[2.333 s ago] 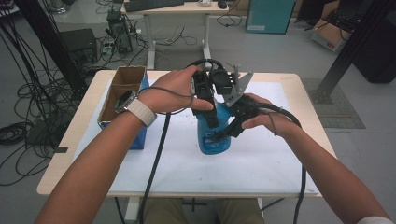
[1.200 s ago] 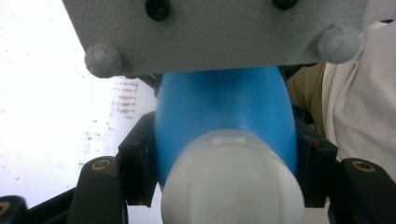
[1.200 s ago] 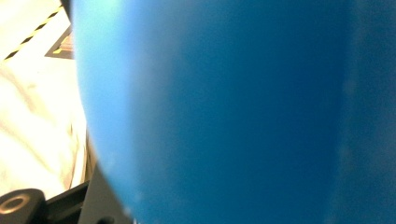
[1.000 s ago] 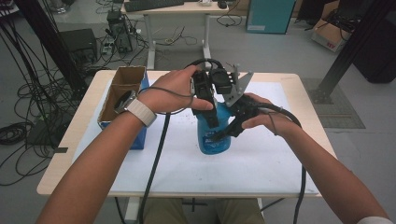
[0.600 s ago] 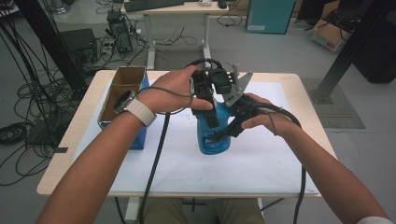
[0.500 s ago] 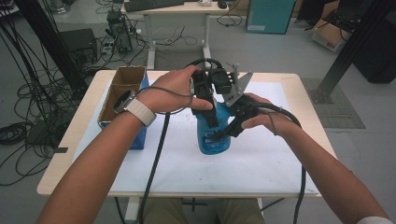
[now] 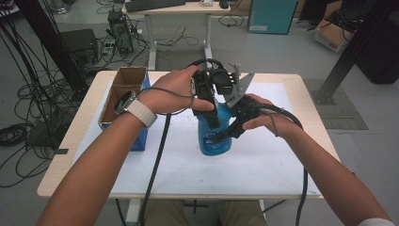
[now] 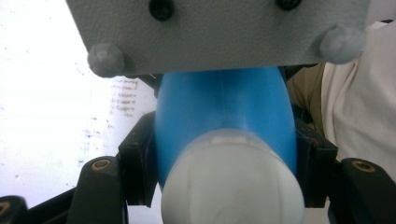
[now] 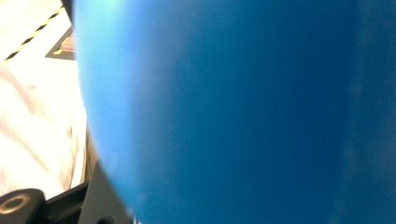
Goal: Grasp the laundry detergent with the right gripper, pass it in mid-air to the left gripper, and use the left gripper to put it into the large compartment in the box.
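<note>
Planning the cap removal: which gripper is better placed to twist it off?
Left, probably. The left gripper clamps the bottle just under its white cap; the right gripper grips the body.

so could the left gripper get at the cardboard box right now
Probably not as things stand. The left gripper is shut on the blue bottle, near its white cap, and would have to let go first. After that the way to the box at the table's left edge looks free.

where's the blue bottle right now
In the high view the blue bottle stands upright near the middle of the white table, clamped between the left gripper and the right gripper, right of the open cardboard box.
</note>
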The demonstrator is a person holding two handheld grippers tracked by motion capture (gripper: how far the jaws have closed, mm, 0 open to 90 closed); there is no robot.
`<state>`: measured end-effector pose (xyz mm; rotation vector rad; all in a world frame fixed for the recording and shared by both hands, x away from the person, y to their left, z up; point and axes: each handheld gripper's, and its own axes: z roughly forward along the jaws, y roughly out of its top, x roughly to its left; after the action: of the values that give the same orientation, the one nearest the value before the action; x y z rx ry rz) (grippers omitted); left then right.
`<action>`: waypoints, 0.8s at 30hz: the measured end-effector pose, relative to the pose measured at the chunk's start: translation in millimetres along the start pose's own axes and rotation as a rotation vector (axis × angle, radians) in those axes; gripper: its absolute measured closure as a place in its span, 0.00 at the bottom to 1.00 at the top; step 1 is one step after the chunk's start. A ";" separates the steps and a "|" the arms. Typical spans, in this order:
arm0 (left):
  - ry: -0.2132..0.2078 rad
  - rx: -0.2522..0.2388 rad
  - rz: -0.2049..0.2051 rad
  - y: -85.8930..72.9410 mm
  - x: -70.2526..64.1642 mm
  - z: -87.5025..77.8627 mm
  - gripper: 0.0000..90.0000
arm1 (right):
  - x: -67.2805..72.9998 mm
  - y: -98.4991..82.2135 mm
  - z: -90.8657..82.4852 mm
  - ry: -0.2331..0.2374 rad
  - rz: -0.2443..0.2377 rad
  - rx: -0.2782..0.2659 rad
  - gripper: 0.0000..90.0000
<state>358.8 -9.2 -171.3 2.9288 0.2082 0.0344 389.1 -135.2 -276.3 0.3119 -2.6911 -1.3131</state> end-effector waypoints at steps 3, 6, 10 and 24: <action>0.006 0.004 0.004 1.2 -0.7 -1.3 0.42 | 0.5 0.4 -0.7 -0.001 -0.003 -0.005 0.48; 0.006 0.005 0.004 2.3 -1.1 -3.1 0.42 | 0.9 0.9 -2.0 -0.004 -0.003 -0.011 0.48; 0.018 0.015 0.011 3.9 -2.3 -4.4 0.42 | 1.2 1.3 -3.2 -0.006 -0.012 -0.014 0.48; 0.033 0.041 -0.015 2.0 -1.4 -6.5 0.42 | 7.3 -14.4 -9.4 -0.071 0.151 -0.062 0.12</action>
<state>357.4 -10.0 -164.5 2.9693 0.2387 0.0769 385.8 -152.8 -281.7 0.0551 -2.6634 -1.3845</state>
